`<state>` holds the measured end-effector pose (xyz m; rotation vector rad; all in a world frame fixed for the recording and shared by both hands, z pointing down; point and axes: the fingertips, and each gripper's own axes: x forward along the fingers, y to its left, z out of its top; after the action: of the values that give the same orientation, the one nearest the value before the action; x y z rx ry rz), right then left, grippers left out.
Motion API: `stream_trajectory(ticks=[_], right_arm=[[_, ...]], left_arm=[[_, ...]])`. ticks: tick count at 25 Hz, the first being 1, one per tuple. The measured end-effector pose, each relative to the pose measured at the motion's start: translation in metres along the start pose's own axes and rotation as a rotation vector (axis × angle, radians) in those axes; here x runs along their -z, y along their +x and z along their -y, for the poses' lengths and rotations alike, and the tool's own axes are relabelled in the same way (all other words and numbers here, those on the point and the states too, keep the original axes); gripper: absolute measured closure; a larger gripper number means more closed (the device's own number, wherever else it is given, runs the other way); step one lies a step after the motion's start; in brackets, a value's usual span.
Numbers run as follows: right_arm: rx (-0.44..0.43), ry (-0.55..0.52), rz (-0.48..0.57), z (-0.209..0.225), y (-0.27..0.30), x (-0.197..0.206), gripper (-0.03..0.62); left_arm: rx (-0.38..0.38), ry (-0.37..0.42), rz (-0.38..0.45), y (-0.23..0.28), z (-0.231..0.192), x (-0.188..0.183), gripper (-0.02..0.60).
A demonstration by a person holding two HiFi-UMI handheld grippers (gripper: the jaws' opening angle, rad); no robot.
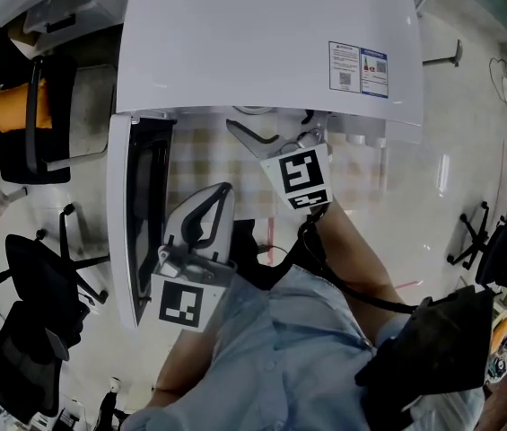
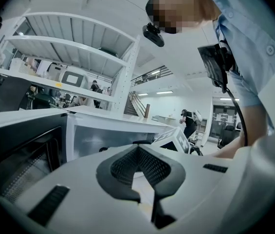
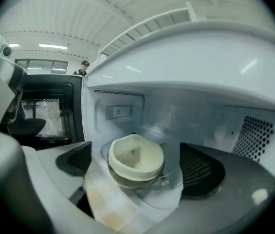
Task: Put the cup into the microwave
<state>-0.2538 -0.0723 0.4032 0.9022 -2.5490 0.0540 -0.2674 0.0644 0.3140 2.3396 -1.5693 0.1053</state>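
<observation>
A cream cup stands upright on the glass turntable inside the white microwave. My right gripper reaches into the cavity and is open, with a dark pad on either side of the cup and a gap to each. From the head view its tips are hidden under the microwave's top; only its marker cube shows. The microwave door hangs open at the left. My left gripper is shut on nothing and hovers beside the door, in front of the opening.
A checked cloth covers the surface under the microwave. Black office chairs and an orange-backed chair stand on the floor to the left. White shelving rises behind the microwave in the left gripper view.
</observation>
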Motion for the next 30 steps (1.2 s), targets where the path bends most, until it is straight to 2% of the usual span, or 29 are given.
stream_trajectory(ticks=[8, 10, 11, 13, 16, 24, 30], right_arm=[[0.026, 0.073, 0.027, 0.000, -0.056, 0.002, 0.043], [0.016, 0.074, 0.029, -0.007, -0.065, 0.006, 0.088], [0.016, 0.081, 0.030, -0.010, -0.070, 0.008, 0.123], [0.032, 0.102, 0.023, -0.014, -0.077, 0.012, 0.251], [0.092, 0.120, -0.006, -0.015, -0.077, 0.020, 0.592], [0.104, 0.187, -0.049, -0.022, -0.059, 0.033, 0.592], [0.078, 0.235, -0.118, -0.024, -0.038, 0.058, 0.592]], left_arm=[[0.004, 0.051, -0.013, 0.019, 0.007, -0.003, 0.577], [0.008, 0.067, -0.016, 0.026, 0.007, -0.002, 0.577], [0.012, 0.072, -0.018, 0.030, 0.008, -0.001, 0.577], [0.025, 0.085, -0.027, 0.036, 0.011, 0.003, 0.577], [0.045, 0.101, -0.043, 0.048, 0.011, 0.012, 0.577], [0.076, 0.112, -0.075, 0.079, -0.001, 0.032, 0.577], [0.100, 0.071, -0.102, 0.099, -0.010, 0.055, 0.577]])
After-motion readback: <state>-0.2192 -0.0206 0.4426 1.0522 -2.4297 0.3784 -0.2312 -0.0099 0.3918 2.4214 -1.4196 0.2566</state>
